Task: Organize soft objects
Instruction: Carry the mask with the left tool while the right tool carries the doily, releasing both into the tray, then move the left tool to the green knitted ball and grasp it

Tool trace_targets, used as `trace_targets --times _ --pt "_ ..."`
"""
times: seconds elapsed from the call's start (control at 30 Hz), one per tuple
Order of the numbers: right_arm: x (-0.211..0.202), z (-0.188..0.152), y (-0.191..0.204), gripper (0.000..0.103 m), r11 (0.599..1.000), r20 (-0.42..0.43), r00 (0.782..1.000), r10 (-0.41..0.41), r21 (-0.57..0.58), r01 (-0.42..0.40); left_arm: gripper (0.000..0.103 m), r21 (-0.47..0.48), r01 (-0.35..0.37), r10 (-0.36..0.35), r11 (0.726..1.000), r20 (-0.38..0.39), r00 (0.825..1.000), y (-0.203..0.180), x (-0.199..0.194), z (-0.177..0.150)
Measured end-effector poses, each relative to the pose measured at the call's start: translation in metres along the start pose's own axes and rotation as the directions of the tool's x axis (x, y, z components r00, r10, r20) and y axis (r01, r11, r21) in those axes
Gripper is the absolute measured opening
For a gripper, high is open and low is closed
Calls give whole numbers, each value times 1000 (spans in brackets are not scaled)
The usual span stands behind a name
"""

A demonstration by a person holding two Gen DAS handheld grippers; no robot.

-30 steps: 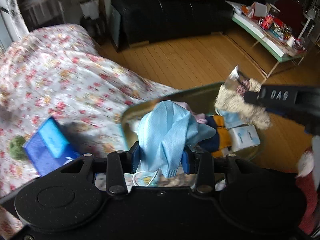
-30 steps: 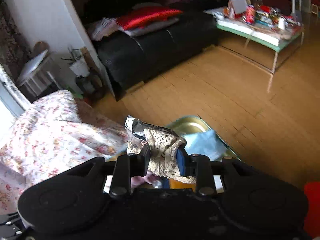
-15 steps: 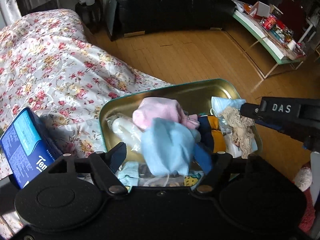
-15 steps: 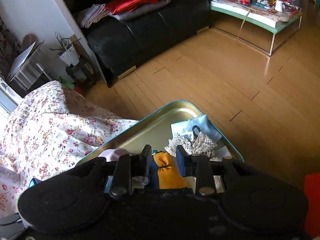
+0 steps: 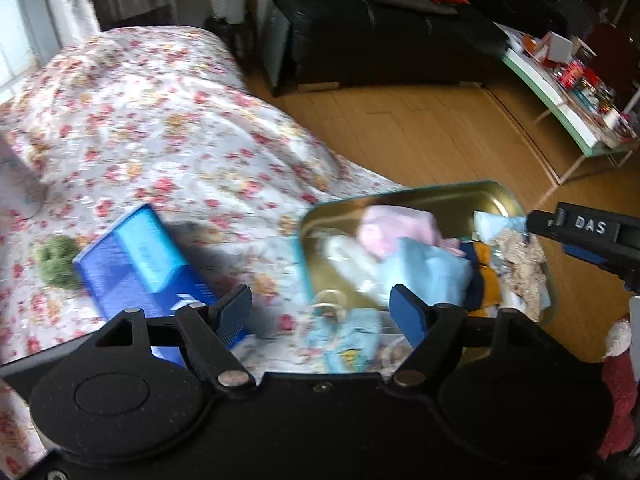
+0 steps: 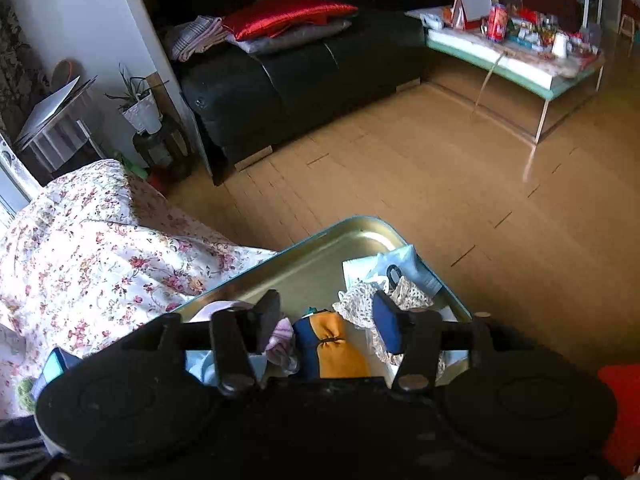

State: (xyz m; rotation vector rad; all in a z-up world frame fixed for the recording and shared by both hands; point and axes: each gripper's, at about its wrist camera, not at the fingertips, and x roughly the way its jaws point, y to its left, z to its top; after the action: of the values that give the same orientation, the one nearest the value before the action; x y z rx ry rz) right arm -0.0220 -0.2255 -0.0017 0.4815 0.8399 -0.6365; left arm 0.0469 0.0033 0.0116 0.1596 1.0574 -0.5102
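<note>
Fingers [image 5: 236,308] of left gripper [image 5: 322,312] apart; "DAS" on right gripper [image 5: 592,236].

A black sofa [image 6: 304,68] stands by the wall, with a red cushion [image 6: 288,14] lying on it. Near it is a low tabletop [image 6: 516,64] full of small things, among them a red can [image 6: 497,22]. A potted plant [image 6: 140,108] stands beside the white wall, on the wooden floor [image 6: 440,184]

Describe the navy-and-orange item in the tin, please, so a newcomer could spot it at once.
On the flowered bedspread lies a gold metal tin. The navy-and-orange cloth item lies between pink cloth and cream lace; it alone is two-coloured.
</note>
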Motion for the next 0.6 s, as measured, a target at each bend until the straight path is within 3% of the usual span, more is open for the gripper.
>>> trace_targets --times 0.27,0.37,0.6 --pt "-23 -16 20 79 995 123 992 -20 -98 33 72 -56 -77 79 996 34 996 55 -19 -4" --pt "-31 -24 26 82 992 146 989 -3 -124 22 72 -71 -117 121 991 47 992 79 -27 -6" --pt "-58 -46 41 103 987 235 970 65 -158 -28 73 -136 -193 203 972 67 977 140 -38 -11"
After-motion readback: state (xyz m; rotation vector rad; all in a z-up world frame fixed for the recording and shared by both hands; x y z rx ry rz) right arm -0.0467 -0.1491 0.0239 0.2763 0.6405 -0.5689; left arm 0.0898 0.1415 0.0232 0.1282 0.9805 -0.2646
